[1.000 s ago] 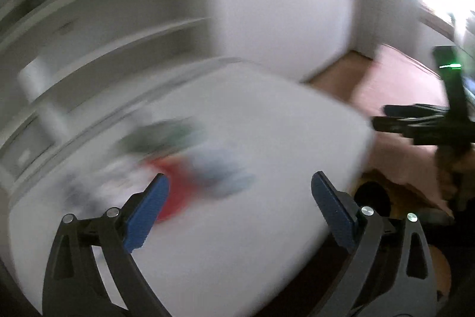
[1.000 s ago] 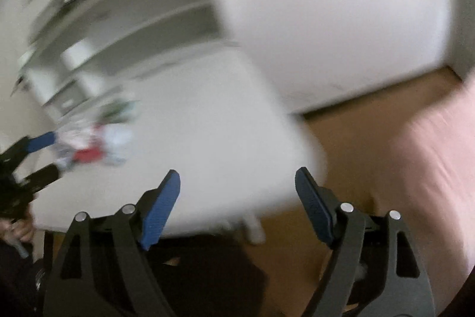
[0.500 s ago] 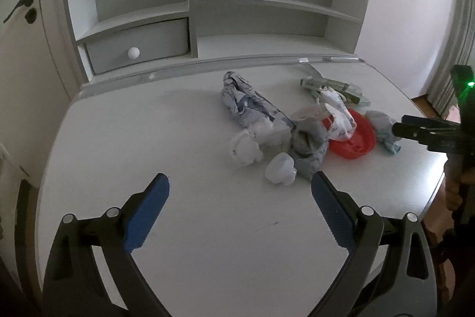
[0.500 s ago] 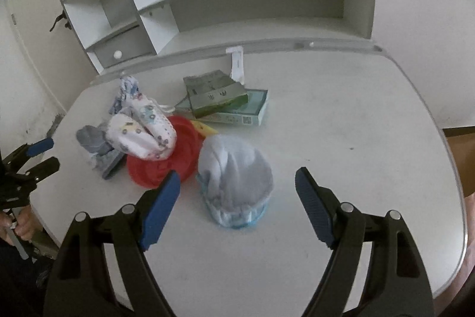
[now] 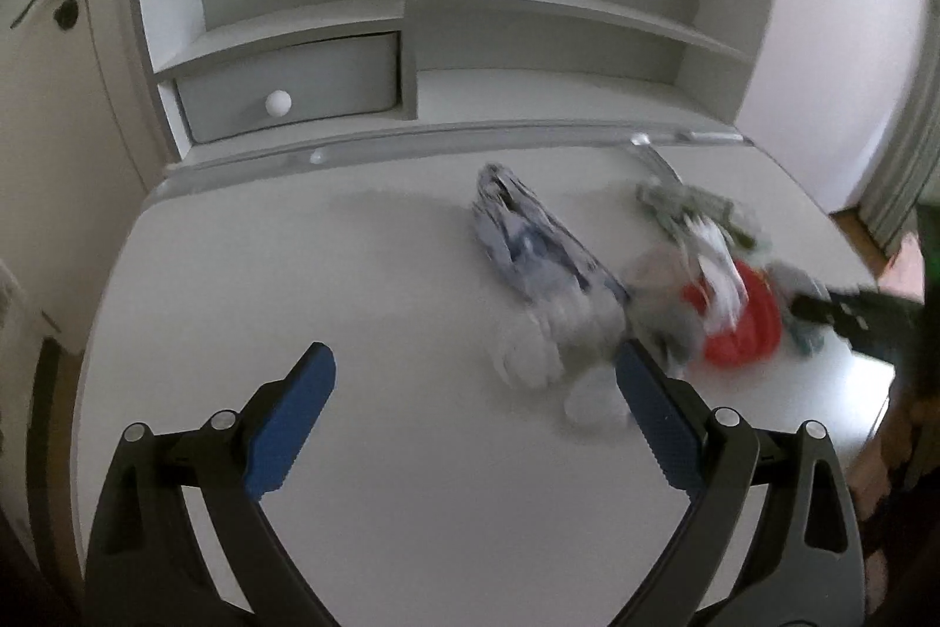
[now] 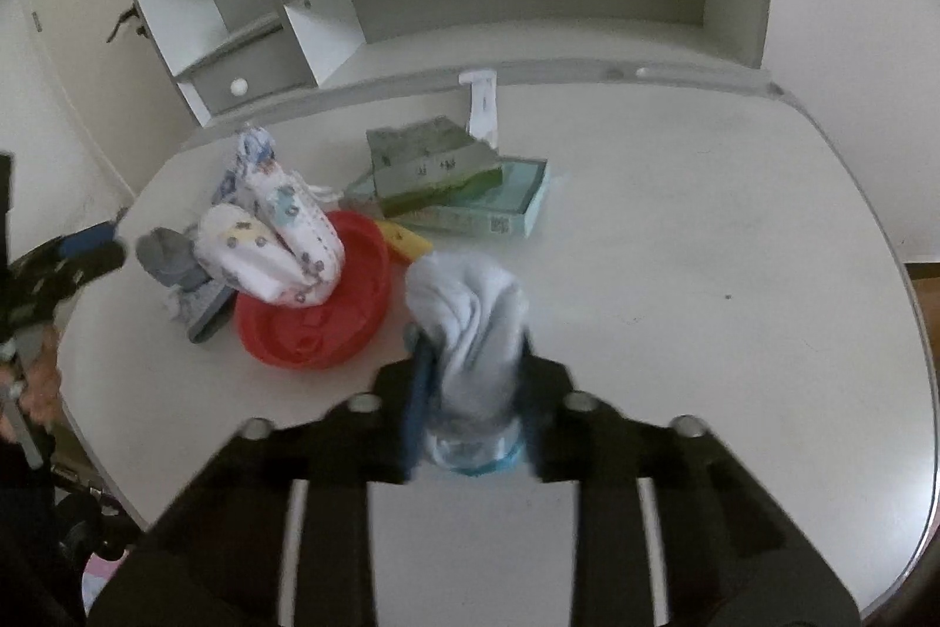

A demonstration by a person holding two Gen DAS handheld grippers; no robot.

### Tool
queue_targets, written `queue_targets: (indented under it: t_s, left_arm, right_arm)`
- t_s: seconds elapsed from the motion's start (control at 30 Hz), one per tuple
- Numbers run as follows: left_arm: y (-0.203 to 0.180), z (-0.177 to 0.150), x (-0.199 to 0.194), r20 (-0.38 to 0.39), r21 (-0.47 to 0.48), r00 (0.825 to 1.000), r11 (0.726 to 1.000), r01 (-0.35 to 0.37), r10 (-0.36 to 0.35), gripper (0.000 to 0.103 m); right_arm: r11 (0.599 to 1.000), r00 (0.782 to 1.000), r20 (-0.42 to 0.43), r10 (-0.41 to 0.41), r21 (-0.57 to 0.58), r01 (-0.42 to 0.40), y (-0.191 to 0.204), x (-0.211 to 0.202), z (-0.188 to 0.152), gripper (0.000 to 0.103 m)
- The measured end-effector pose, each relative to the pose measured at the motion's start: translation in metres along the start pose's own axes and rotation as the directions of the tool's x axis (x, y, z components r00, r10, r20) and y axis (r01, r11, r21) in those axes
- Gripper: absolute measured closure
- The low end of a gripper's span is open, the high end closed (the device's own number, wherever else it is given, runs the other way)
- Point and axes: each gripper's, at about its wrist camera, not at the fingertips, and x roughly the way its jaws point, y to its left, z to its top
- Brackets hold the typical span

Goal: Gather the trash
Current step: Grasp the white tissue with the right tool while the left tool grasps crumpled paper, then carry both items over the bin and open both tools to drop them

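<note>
A heap of trash lies on the white desk (image 6: 705, 274). My right gripper (image 6: 473, 356) has its jaws closing on a pale blue crumpled cloth bundle (image 6: 464, 304), and the pads squeeze its lower part. Left of it lie a red round lid (image 6: 317, 327), a white patterned bundle (image 6: 276, 239) and a grey sock (image 6: 170, 262). My left gripper (image 5: 473, 368) hangs open over the bare desk, with blurred white crumpled pieces (image 5: 529, 356) by its right fingertip and nothing between the pads. The red lid (image 5: 746, 333) shows past them.
A green box (image 6: 435, 163) rests on a teal box (image 6: 499, 210) behind the heap, with a yellow piece (image 6: 405, 239) beside them. A grey shelf unit with a knobbed drawer (image 5: 282, 92) lines the desk's far edge. A hand (image 6: 35, 380) holds the left gripper.
Both grippers swung in over the desk and settled. The right gripper's jaws went from wide open around the pale blue bundle to clamped on it. The left gripper shifted slightly and stayed open.
</note>
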Motion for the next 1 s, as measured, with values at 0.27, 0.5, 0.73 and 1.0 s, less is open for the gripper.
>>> queue_targets:
  t_s: [0.27, 0.5, 0.73, 1.0]
  left_arm:
    - [-0.017, 0.063, 0.066, -0.121, -0.022, 0.993, 1.000, 0.010, -0.013, 0.010]
    - [-0.012, 0.072, 0.115, -0.251, -0.130, 0.968, 0.991, -0.037, 0.004, 0.016]
    - [-0.018, 0.083, 0.105, -0.196, -0.133, 0.981, 0.991, -0.036, 0.009, 0.066]
    - [-0.051, 0.115, 0.034, 0.006, -0.101, 1.000, 0.995, -0.027, 0.028, 0.066]
  right_arm:
    - [0.999, 0.996, 0.084, 0.005, 0.043, -0.009, -0.014, -0.041, -0.002, 0.081]
    - [0.998, 0.997, 0.073, 0.009, 0.066, -0.014, -0.025, -0.043, -0.012, 0.081]
    - [0.996, 0.996, 0.094, -0.009, 0.085, 0.001, -0.035, -0.052, -0.017, 0.081]
    - [0.987, 0.983, 0.162, -0.092, 0.147, 0.068, -0.060, -0.088, -0.021, 0.081]
